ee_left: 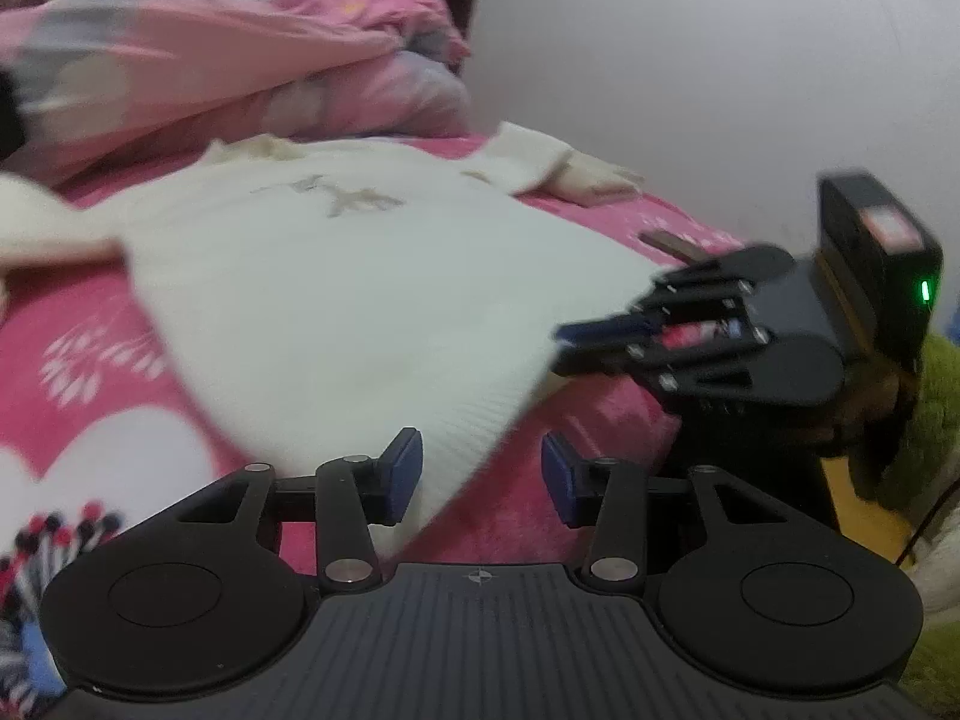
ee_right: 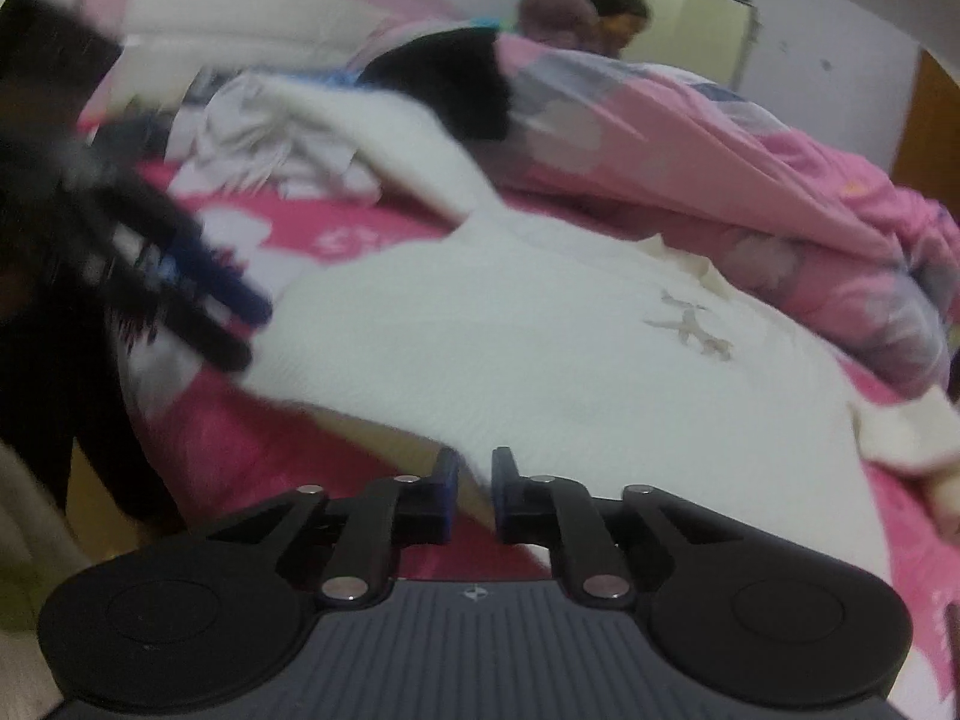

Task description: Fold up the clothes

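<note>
A white knitted sweater (ee_left: 336, 276) lay spread front-up across a pink bedsheet (ee_left: 90, 324) printed with white shapes. At the far left, one sleeve (ee_left: 36, 222) trailed outward over the sheet. In the middle of the chest sat a small pale embroidered motif (ee_left: 348, 198). Behind the garment a rumpled pink quilt (ee_left: 228, 60) was heaped along the bed. To the right, the other sleeve (ee_left: 540, 162) was bent near the shoulder, its cuff resting on the sheet.

The left gripper (ee_left: 480, 474) hovered just short of the hem, its blue-padded fingers (ee_left: 402, 474) set well apart with nothing between them; one hem corner lay directly ahead. Farther right in the same view, the right gripper (ee_left: 576, 342) reached at the sweater's right edge. In its own wrist view its fingers (ee_right: 447, 492) stood close together with a narrow gap, and whether they pinched cloth could not be told; the hem (ee_right: 420, 420) lay just in front.

Both tools were blurred. Judging from this, both grippers were working at the bottom edge of a flat garment, which would fit either smoothing it out or taking hold for a fold. A grip on the hem would need each tool to close on a corner without bunching the knit.
</note>
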The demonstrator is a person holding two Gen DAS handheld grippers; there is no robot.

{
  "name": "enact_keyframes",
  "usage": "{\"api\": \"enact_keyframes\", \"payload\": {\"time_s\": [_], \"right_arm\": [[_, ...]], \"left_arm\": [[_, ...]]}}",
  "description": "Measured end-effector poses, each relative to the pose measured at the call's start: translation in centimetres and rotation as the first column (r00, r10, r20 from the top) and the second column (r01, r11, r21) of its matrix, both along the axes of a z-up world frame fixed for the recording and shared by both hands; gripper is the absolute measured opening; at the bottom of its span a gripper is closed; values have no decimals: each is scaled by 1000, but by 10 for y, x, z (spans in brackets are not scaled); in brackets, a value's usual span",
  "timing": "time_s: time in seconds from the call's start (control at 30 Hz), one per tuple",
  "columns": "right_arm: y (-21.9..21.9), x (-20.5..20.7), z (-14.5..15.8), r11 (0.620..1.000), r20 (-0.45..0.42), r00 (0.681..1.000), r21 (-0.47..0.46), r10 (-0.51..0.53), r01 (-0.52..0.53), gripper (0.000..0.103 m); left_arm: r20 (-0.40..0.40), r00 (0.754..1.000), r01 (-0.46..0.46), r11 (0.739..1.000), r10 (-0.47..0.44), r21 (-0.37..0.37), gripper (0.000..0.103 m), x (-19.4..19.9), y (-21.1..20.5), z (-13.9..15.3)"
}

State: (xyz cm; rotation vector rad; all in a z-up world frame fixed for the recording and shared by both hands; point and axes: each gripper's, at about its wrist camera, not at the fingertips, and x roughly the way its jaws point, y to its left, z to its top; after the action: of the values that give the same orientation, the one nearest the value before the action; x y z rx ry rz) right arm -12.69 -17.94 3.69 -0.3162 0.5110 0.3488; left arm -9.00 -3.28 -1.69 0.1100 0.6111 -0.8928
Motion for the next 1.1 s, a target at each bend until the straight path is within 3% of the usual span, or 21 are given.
{"api": "enact_keyframes", "payload": {"time_s": [0.23,0.37,0.4,0.47,0.57,0.63,0.7,0.77,0.9,0.93,1.0,1.03,1.1], "right_arm": [[-22,14,8,983,-59,998,180,-12,22,7],[-22,13,3,987,-54,999,158,2,6,8],[-19,13,0,990,-53,999,139,9,-2,8],[-16,13,-5,995,-54,998,104,17,-11,8],[-15,18,-11,996,-58,998,85,11,-6,7],[-20,22,-4,989,-48,999,148,3,4,5],[-25,26,5,978,-33,999,207,-4,11,4],[-29,29,11,971,-24,1000,239,-7,13,4],[-30,31,13,970,-25,1000,241,0,6,4],[-30,32,10,972,-31,1000,235,0,8,4],[-31,33,6,975,-44,999,224,0,10,4],[-32,34,4,976,-50,999,218,-1,12,4],[-33,35,-1,978,-63,998,206,-1,14,4]], "left_arm": [[69,998,-16,996,10,92,45,5,-30,-8],[92,994,-64,990,53,122,30,11,-35,-11],[96,993,-75,989,63,127,20,13,-36,-12],[95,991,-101,988,91,114,12,16,-34,-9],[57,993,-110,990,105,88,12,20,-30,-5],[45,994,-105,991,102,77,20,18,-30,-1],[65,993,-100,993,96,67,50,12,-34,2],[113,989,-107,992,100,62,62,4,-40,2],[208,972,-137,981,107,138,62,-1,-58,-7],[235,965,-154,974,113,164,60,-1,-62,-10],[285,950,-192,958,127,212,40,0,-70,-15],[292,945,-214,953,147,214,37,2,-68,-14],[259,948,-237,954,185,183,18,9,-55,-9]]}}
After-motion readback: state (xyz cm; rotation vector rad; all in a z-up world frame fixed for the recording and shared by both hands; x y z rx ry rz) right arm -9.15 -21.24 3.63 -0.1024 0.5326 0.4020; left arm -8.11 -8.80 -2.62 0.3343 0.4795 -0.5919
